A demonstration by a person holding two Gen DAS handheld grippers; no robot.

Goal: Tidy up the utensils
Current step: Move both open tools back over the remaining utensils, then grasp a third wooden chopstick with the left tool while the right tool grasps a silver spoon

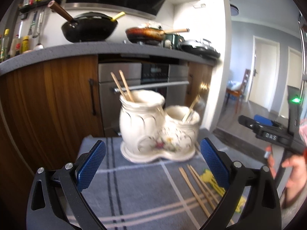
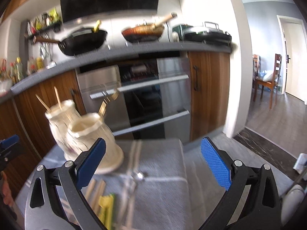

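Reaching with both grippers empty, fingers spread wide: left gripper (image 1: 152, 163) faces the holder (image 1: 159, 126), which has some chopsticks (image 1: 122, 85) in it, while loose chopsticks (image 1: 197, 186) lie on the cloth (image 1: 134, 191). Next, I judge, right gripper (image 2: 153, 163) drops onto a loose utensil, then pinches.

Left gripper (image 1: 153, 158) and right gripper (image 2: 153, 158) fingers spread wide, empty

Grey checked cloth (image 1: 134, 182), ceramic holder (image 1: 159, 134), loose chopsticks (image 1: 197, 187), yellow utensil (image 1: 209, 178)
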